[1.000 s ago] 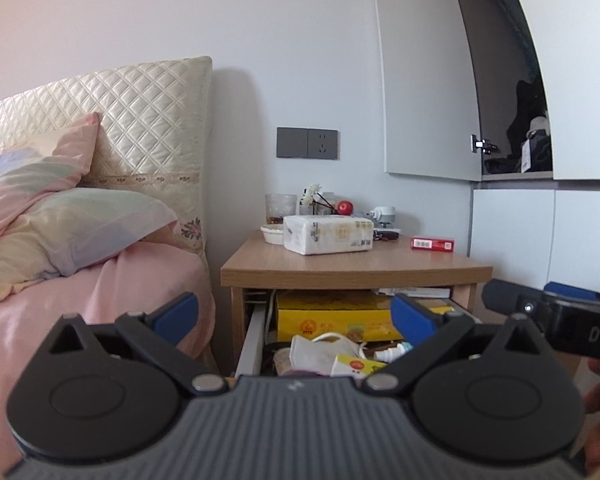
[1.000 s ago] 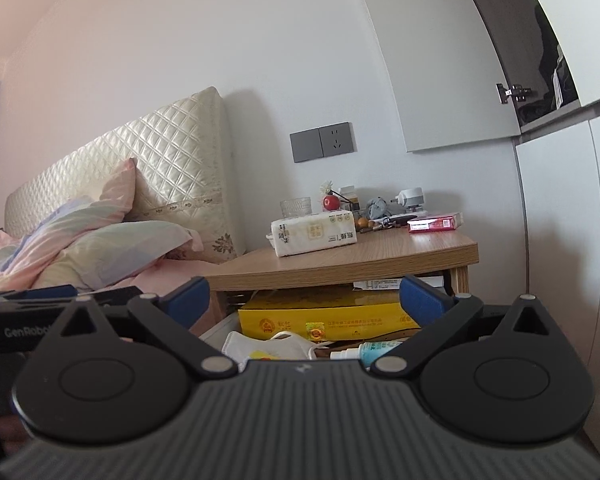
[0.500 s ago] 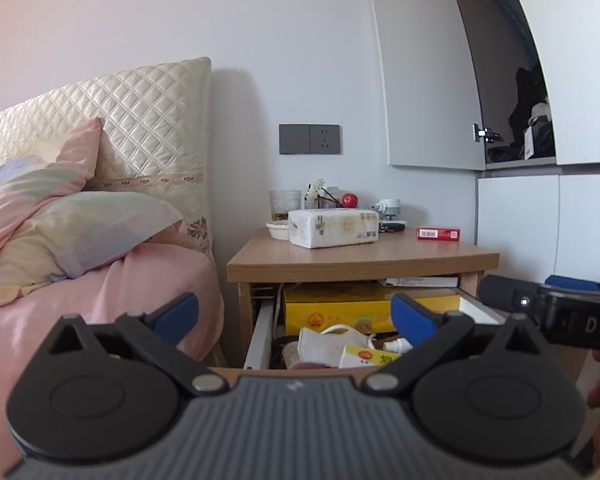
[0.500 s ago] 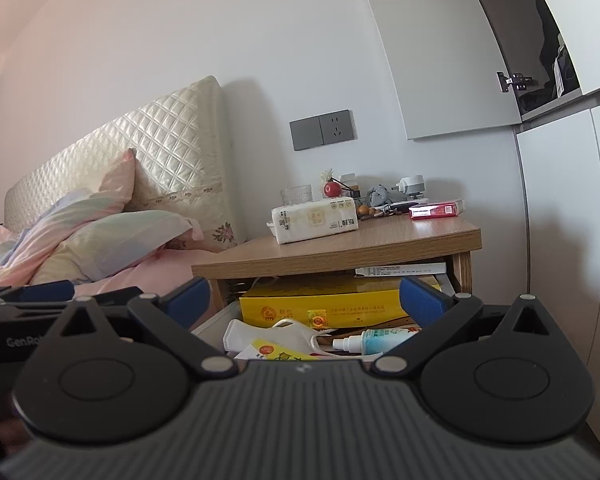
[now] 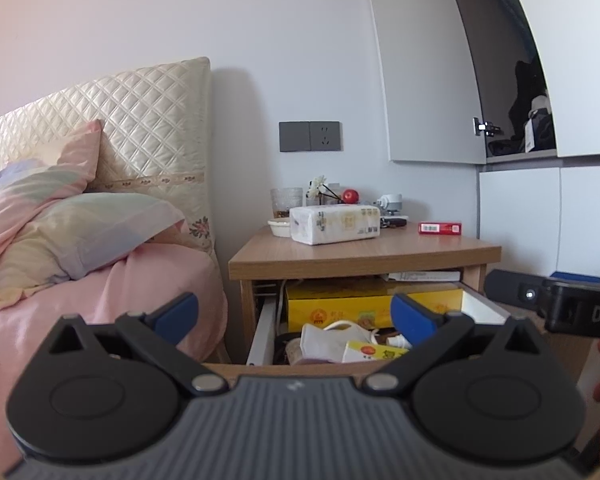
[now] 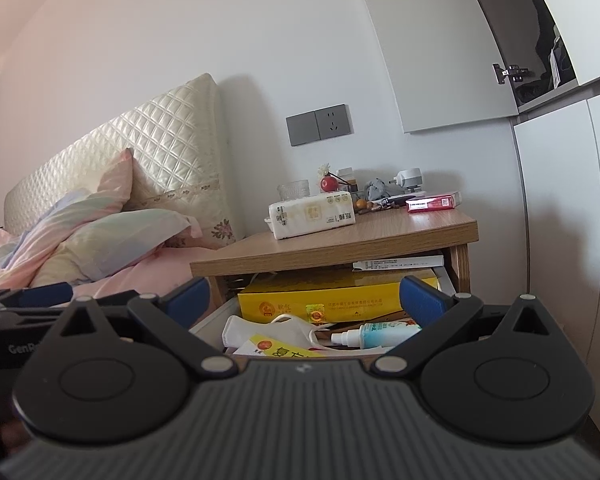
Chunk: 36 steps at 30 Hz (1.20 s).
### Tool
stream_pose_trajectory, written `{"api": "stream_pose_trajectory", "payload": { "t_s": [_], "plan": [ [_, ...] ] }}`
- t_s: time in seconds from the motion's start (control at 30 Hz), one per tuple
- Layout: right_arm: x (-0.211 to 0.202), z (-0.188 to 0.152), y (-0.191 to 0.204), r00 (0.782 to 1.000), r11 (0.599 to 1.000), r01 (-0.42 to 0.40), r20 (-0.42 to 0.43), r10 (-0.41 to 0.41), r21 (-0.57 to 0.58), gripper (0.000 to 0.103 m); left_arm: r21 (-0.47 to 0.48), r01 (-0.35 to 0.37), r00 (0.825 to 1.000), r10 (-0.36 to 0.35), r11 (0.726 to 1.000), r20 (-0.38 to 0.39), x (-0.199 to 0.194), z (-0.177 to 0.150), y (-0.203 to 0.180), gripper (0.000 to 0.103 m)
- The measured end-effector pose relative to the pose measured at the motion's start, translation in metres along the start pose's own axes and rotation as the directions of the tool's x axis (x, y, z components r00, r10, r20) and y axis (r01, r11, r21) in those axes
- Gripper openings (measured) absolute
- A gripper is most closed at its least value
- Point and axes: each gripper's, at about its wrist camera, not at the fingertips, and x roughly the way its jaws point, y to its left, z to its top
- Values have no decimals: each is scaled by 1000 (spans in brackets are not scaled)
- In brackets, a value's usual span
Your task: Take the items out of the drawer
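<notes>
The pulled-out white-walled drawer [image 5: 482, 304] under the light wooden bedside counter [image 5: 364, 258] holds a long glossy yellow cardboard box [image 6: 332, 300] along its back, a crumpled white face mask [image 6: 268, 330] with loops in front of it, a small yellow printed packet [image 6: 280, 350] at the front edge, and a clear spray bottle [image 6: 374, 332] with a white nozzle lying on its side toward the right wall. A flat white carton [image 6: 400, 263] lies on the yellow box. On the counter top sit a soft white tissue pack [image 5: 335, 224] near the middle and a red flat pack [image 5: 439, 228] at the right edge. The left tongs [image 5: 294, 312] and right tongs [image 6: 304, 296] are both spread wide, holding nothing, in front of the drawer.
</notes>
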Motion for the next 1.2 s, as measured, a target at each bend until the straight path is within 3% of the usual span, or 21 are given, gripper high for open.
{"api": "stream_pose_trajectory", "payload": {
  "t_s": [0.77, 1.03, 1.2],
  "plan": [
    [-3, 3, -6, 1000, 1000, -14, 4, 14, 17, 103, 5, -5, 1000, 5, 1000, 4, -4, -1, 1, 103],
    [6, 18, -23, 994, 995, -90, -65, 93, 46, 103, -12, 20, 1000, -20, 1000, 13, -8, -1, 7, 103],
    [39, 54, -22, 967, 977, -204, -167, 191, -68, 103, -25, 47, 999, -47, 999, 20, -12, -1, 9, 103]
  ]
}}
